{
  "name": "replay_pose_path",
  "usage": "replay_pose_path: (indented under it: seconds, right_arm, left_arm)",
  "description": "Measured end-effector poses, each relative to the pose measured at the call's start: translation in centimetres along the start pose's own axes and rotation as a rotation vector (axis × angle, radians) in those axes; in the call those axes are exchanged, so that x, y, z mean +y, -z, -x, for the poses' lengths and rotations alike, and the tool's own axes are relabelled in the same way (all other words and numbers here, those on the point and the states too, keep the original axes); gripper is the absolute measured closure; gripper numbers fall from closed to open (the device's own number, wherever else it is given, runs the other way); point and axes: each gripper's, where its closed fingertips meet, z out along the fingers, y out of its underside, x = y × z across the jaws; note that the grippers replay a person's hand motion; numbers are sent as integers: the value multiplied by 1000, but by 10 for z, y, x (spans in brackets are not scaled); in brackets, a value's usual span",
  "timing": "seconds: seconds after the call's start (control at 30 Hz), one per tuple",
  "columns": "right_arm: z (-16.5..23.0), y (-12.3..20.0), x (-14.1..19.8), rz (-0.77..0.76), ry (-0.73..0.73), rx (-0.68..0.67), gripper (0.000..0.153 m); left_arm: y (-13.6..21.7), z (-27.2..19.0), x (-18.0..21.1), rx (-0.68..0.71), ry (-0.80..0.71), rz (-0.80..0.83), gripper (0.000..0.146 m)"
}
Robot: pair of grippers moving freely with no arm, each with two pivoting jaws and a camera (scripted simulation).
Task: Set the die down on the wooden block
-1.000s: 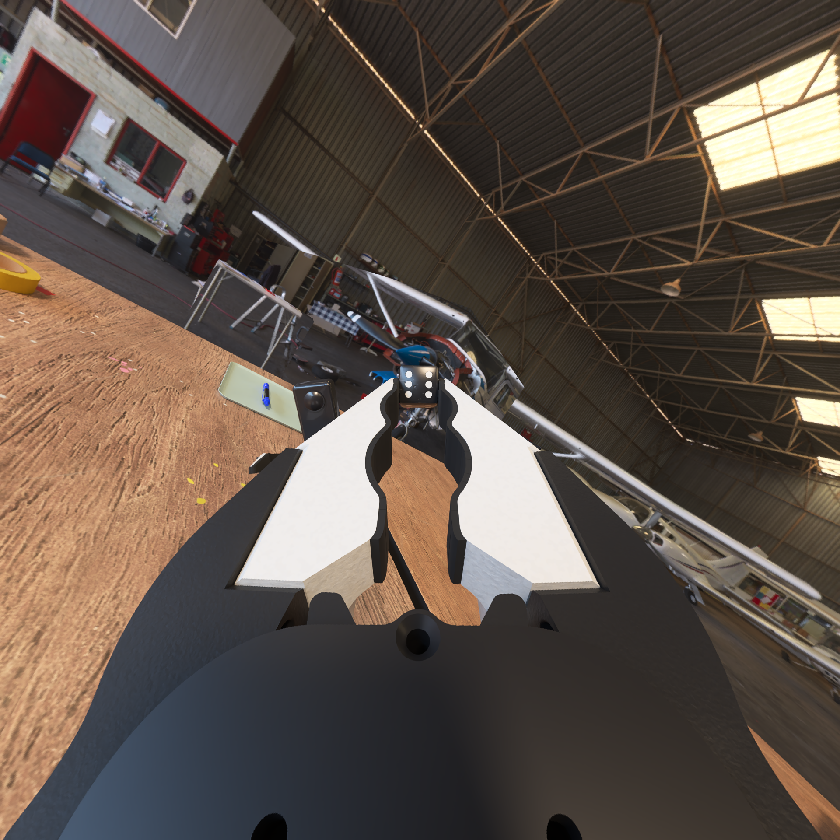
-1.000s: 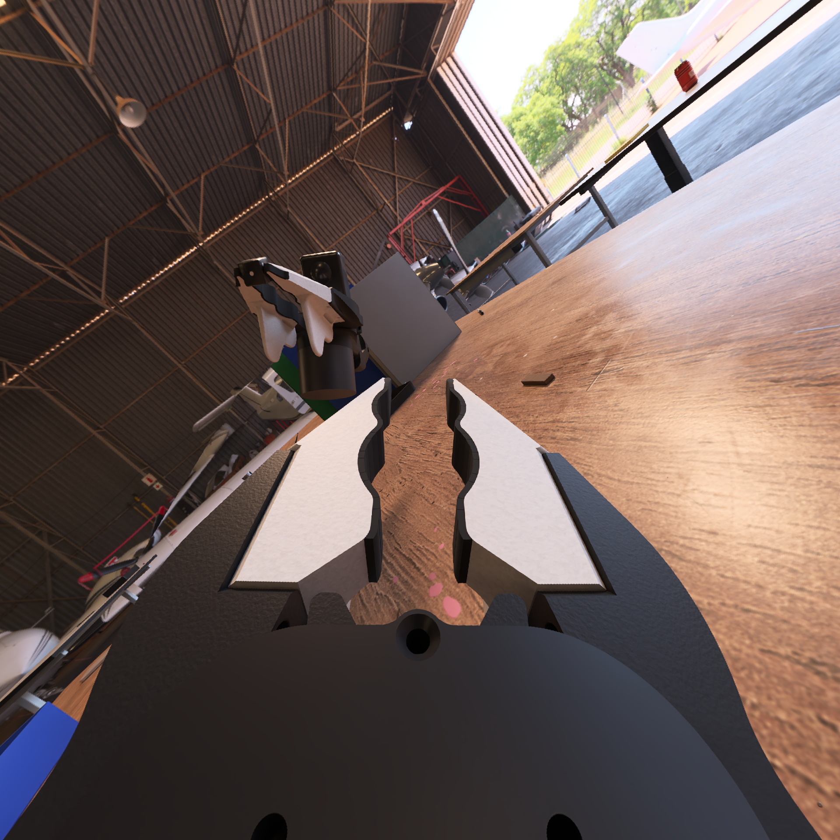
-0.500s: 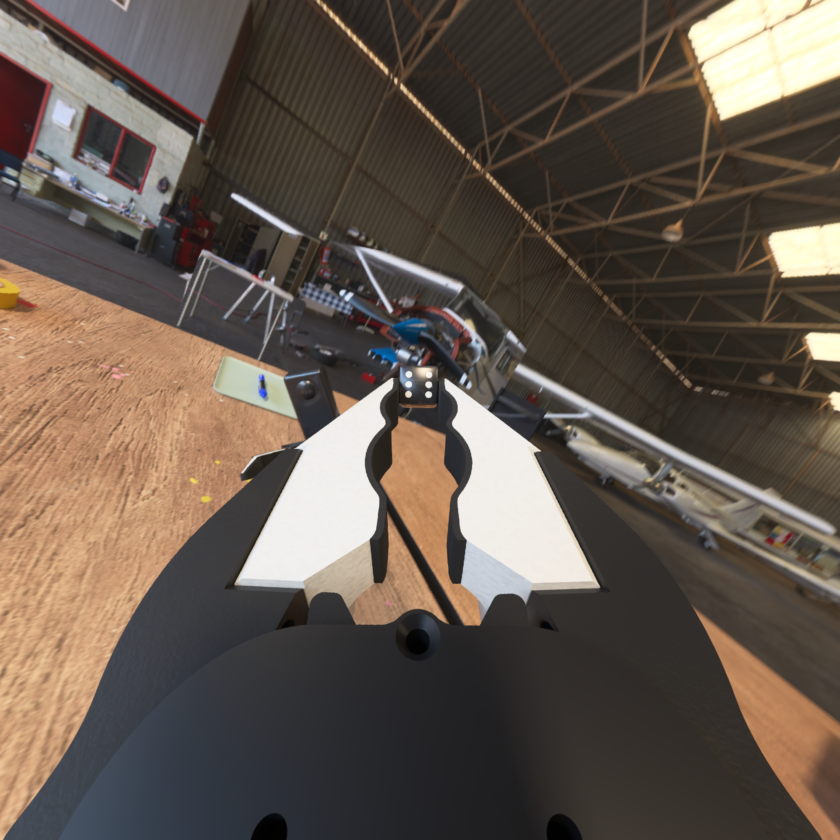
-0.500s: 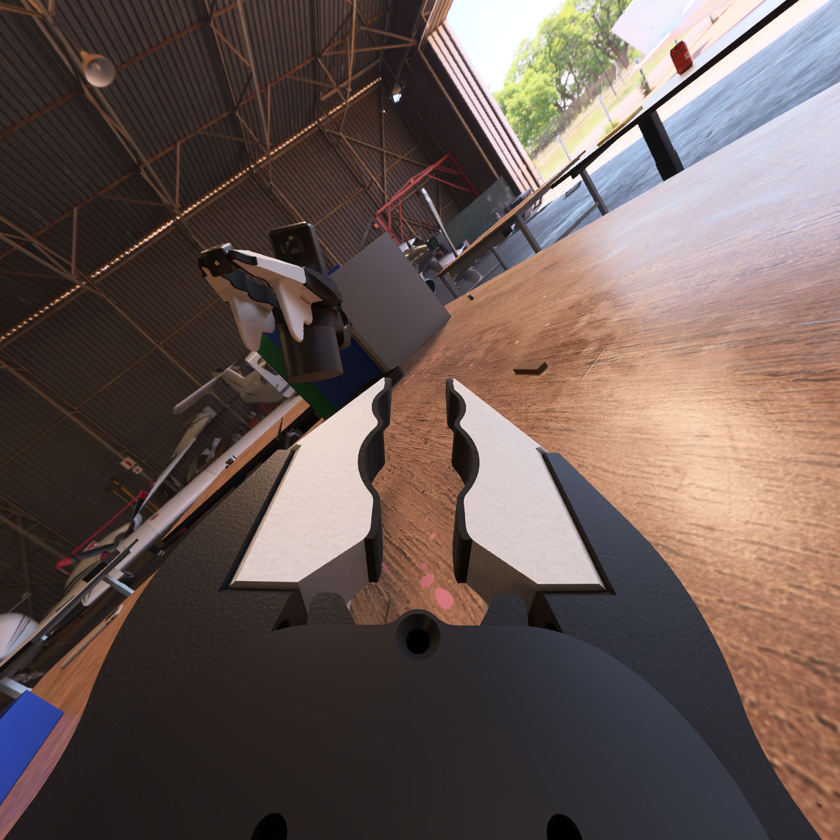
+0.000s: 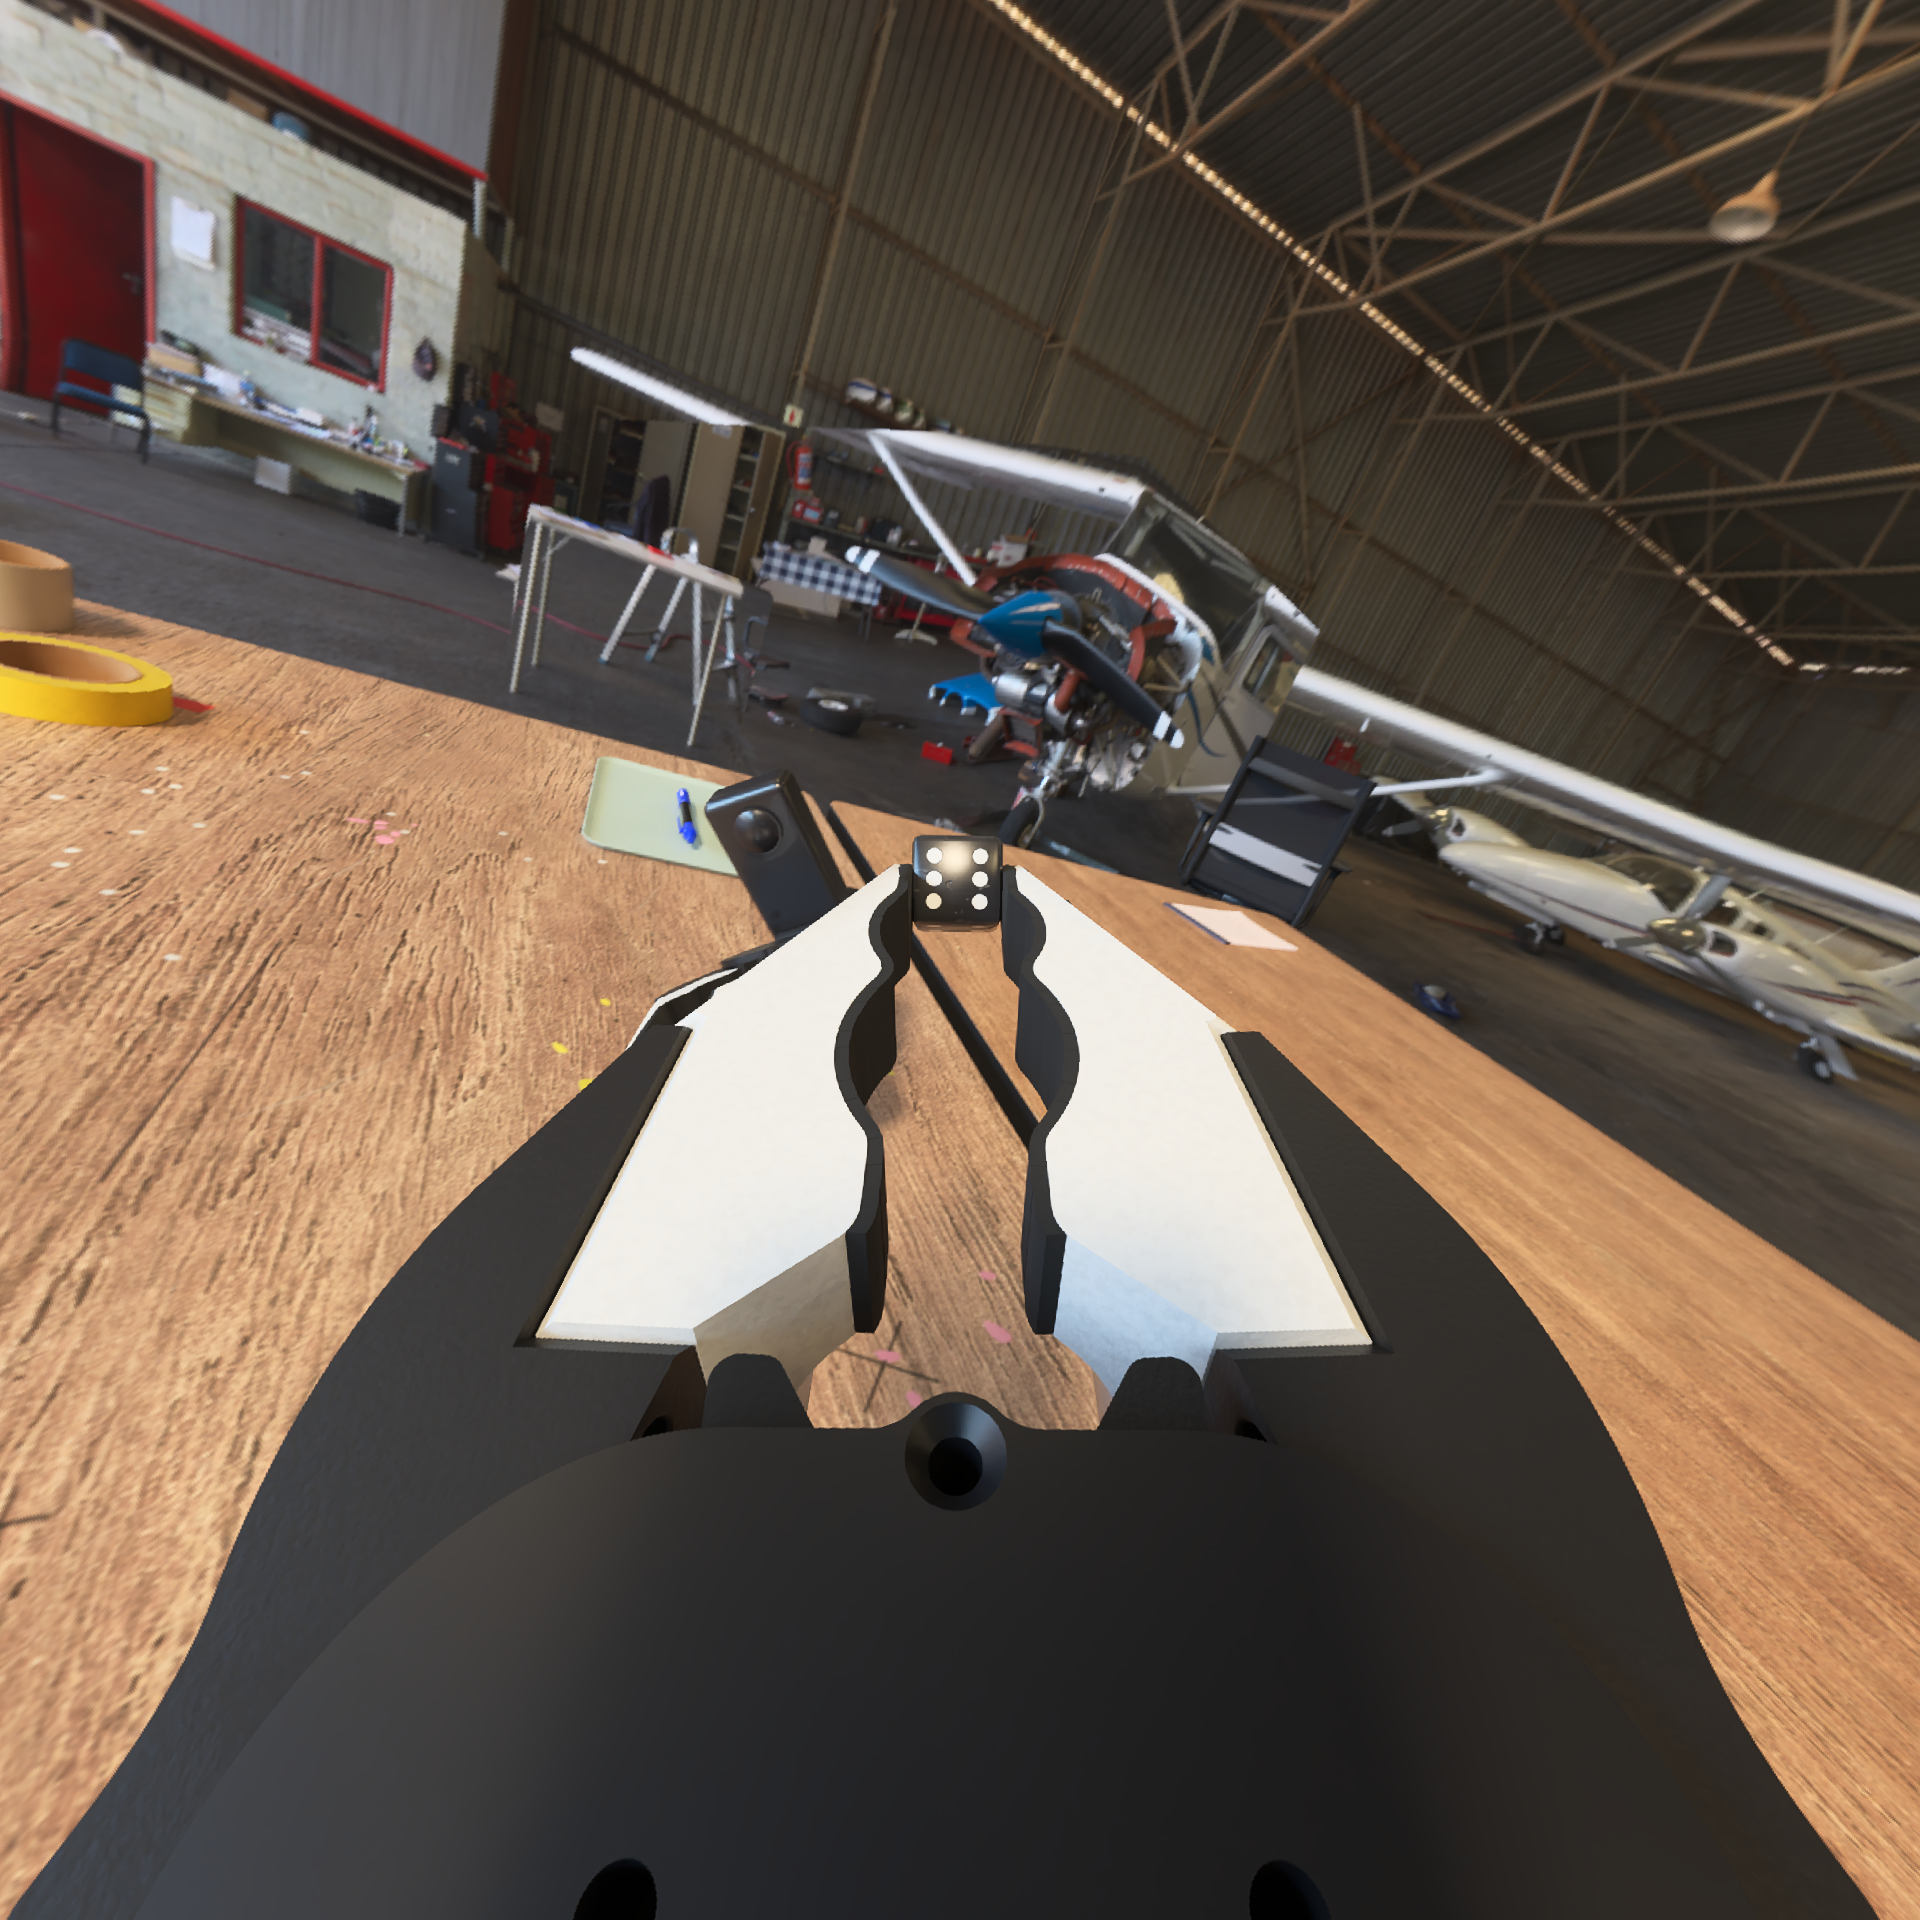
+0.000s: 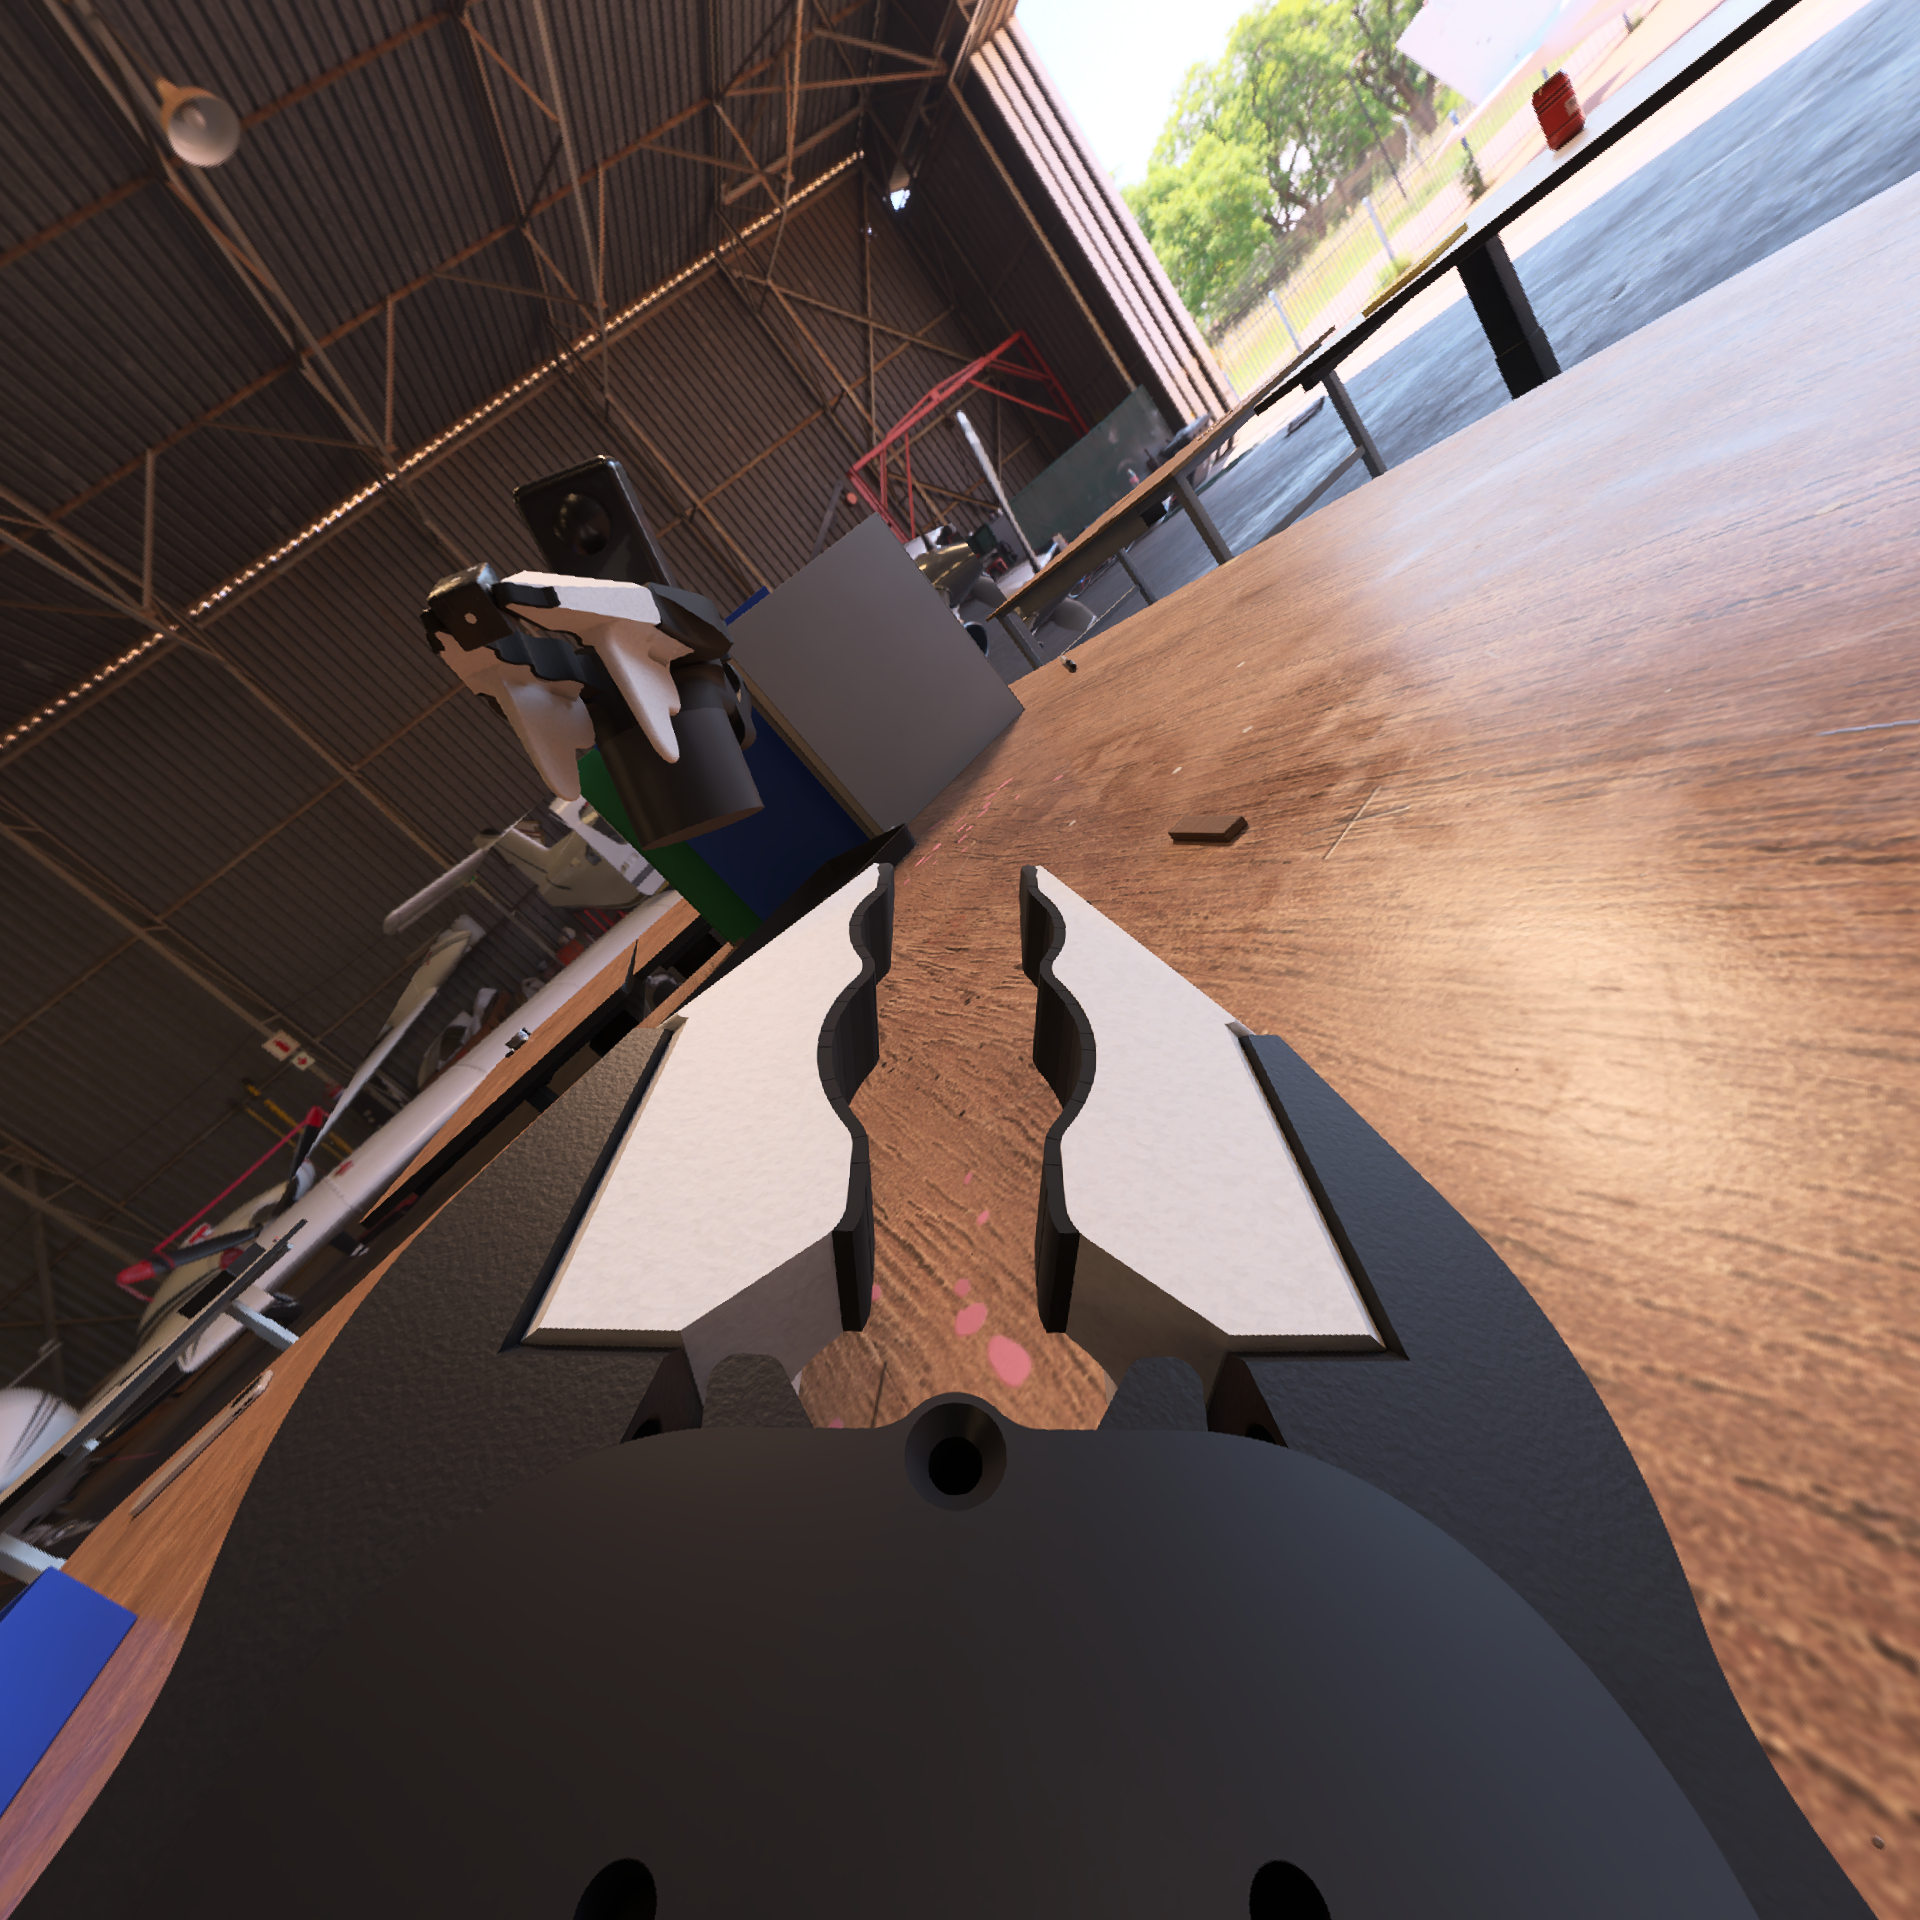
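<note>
Your left gripper (image 5: pixel 957 896) tilts down toward the table (image 5: pixel 312 1039), carrying the die (image 5: pixel 957 883) lower; from the right wrist view it climbs higher.

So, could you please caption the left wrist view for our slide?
Left gripper holds a black die at its fingertips above the wooden table.

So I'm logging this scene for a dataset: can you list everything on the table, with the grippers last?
die: one, black with white dots, pinched at the left gripper's tips
tape roll: one, yellow, flat on the table's far left
cardboard ring: one, brown, behind the tape
tray: one, pale green, far edge, blue pen on it
wooden block: one, small, brown, flat on the table
table: one, wood
left gripper: one, closed on the die
right gripper: one, open, empty
</note>
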Motion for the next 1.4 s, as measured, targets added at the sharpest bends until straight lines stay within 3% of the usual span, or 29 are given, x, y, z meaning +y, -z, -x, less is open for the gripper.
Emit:
replay_pose_path:
  seconds: [0.33, 1.4]
  right_arm:
    - [0, -1, 0, 1, -5, -6, 128]
    - [1, 1, -3, -23, -15, -28, 127]
  left_arm:
    - [16, -1, -25, 135, 134, -220, 130]
    - [-4, -2, -17, 138, 137, -162, 130]
